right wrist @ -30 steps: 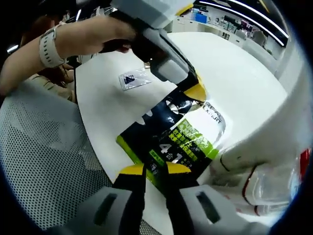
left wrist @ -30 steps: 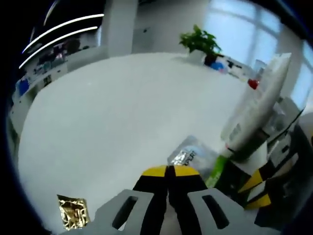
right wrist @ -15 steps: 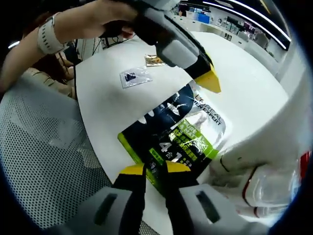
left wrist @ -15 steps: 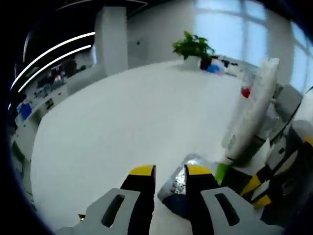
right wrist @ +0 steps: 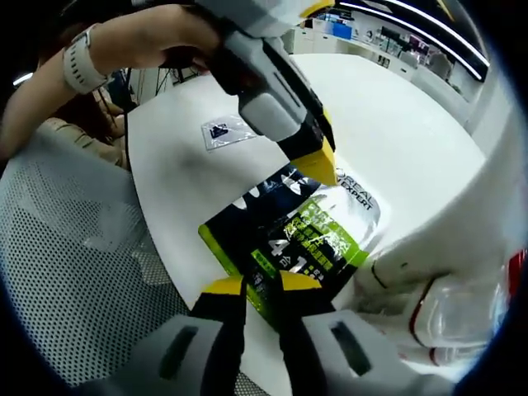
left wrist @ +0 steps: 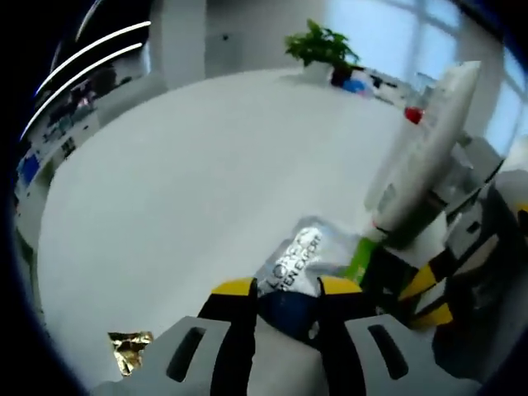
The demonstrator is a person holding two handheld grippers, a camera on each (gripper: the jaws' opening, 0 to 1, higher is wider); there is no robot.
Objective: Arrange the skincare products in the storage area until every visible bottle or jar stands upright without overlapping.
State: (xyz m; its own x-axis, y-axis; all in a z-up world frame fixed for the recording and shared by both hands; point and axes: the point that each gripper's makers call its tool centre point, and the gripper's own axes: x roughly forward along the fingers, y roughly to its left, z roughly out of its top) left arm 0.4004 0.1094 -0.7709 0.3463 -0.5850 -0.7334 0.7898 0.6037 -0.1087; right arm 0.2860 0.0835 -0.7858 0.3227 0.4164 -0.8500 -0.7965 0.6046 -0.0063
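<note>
Both grippers on L'Oréal sachet at tabletop edge

Right gripper (right wrist: pixel 252 285) fingers pinch the black-green L'Oréal sachet (right wrist: pixel 301 231) lying flat, frame center; left gripper (left wrist: pixel 286 287) fingers parted, straddling its silver end. White tube (left wrist: pixel 421 153) leans at right, gold foil packet (left wrist: pixel 130 348) lower left, clear sachet (right wrist: pixel 224 131) upper left on white tabletop (left wrist: pixel 190 173); wrist (right wrist: pixel 78 62) with watch above.

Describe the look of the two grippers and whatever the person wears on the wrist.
Each gripper has a light grey moulded body with slotted cut-outs, black jaws and yellow tips. This shows on the left gripper and the right gripper. In the right gripper view the left one has a chunky grey housing that narrows to black. The person's wrist carries a pale, off-white watch band. No cables are visible.
</note>
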